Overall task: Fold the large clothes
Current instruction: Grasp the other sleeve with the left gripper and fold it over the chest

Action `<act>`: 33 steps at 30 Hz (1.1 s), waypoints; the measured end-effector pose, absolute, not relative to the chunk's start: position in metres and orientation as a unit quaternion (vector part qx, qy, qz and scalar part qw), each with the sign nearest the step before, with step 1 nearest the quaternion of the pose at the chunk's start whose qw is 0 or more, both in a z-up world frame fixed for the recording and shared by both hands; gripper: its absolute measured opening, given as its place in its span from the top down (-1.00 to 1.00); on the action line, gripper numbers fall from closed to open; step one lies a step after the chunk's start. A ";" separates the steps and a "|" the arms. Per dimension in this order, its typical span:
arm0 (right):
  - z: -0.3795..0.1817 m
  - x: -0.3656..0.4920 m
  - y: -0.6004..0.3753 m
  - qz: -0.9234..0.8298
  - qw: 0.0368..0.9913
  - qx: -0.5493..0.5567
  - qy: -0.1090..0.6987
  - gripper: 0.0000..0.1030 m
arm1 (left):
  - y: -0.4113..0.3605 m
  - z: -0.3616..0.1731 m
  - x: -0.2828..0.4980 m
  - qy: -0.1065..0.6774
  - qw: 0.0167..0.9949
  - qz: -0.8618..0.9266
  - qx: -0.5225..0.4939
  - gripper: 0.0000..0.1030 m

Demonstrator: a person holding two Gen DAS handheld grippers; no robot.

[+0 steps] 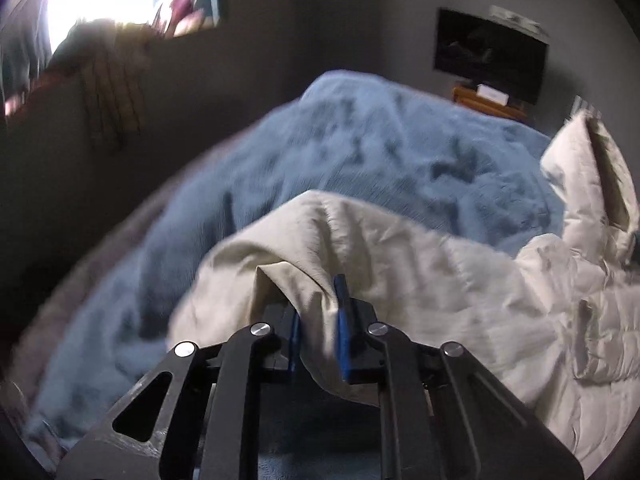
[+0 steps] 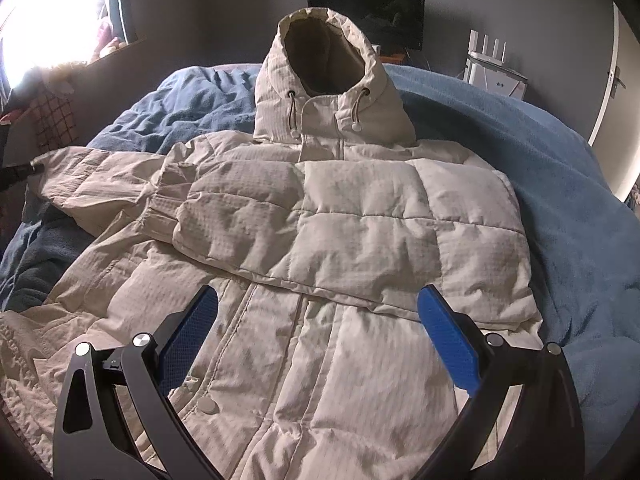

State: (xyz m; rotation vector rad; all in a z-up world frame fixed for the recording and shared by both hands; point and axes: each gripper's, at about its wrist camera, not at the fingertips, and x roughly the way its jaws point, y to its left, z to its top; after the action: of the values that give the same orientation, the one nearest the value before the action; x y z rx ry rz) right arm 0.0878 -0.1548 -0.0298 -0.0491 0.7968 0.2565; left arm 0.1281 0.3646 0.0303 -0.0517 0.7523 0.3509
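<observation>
Nearest in the left wrist view, the left gripper (image 1: pixel 318 320) has its blue pads (image 1: pixel 343 336) clamped on a bunched fold of the cream puffer jacket (image 2: pixel 360 232), the cloth rising in a peak between the two fingers and draping over them; that view is smeared with blur. In the right wrist view the right gripper (image 2: pixel 318 332) hangs over the jacket's lower front with its jaws spread wide, one blue pad to each side of the buttoned placket (image 2: pixel 256 344), and I cannot tell whether they touch the fabric. The jacket lies front up on the blue blanket (image 2: pixel 540 184) that covers the bed, its long axis running straight away from the right gripper: hem nearest, hood (image 2: pixel 324 76) farthest, the hood's opening facing up and toward the camera, with two drawcords (image 2: pixel 294 114) hanging at the collar. One sleeve (image 2: pixel 320 216) is folded across the chest, lying crosswise to that axis, and the other sleeve (image 2: pixel 100 176) stretches out to the picture's left of the jacket, its cuff at the frame edge where a dark tip shows. Beyond the hood, a dark screen (image 2: pixel 364 12) hangs on the grey wall, a white router (image 2: pixel 494 68) stands to the right of it, and a bright window (image 2: pixel 44 20) glares far left of the jacket.
</observation>
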 end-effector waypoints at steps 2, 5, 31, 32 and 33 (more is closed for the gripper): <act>-0.027 0.085 -0.156 0.125 0.915 -0.023 0.382 -0.86 | 0.348 0.050 0.125 0.348 0.925 0.154 -0.016 0.73; -0.023 0.080 -0.161 0.126 0.918 -0.016 0.376 -0.86 | 0.310 0.083 0.119 0.320 0.940 0.121 0.001 0.73; -0.070 0.065 -0.248 0.100 0.908 0.058 0.403 -0.86 | -0.028 -0.010 0.122 0.404 0.903 -0.100 0.105 0.43; -0.073 0.067 -0.252 0.101 0.905 0.069 0.408 -0.86 | -0.029 -0.015 0.119 0.414 0.898 -0.106 0.102 -0.11; -0.075 0.069 -0.258 0.100 0.902 0.083 0.412 -0.86 | -0.028 -0.016 0.113 0.413 0.898 -0.108 0.103 -0.38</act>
State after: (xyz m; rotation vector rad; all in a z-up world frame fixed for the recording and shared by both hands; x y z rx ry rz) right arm 0.0691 -0.2578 -0.0749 0.1722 0.8515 0.2059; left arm 0.1133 -0.0281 -0.0161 0.2133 0.8549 -0.2235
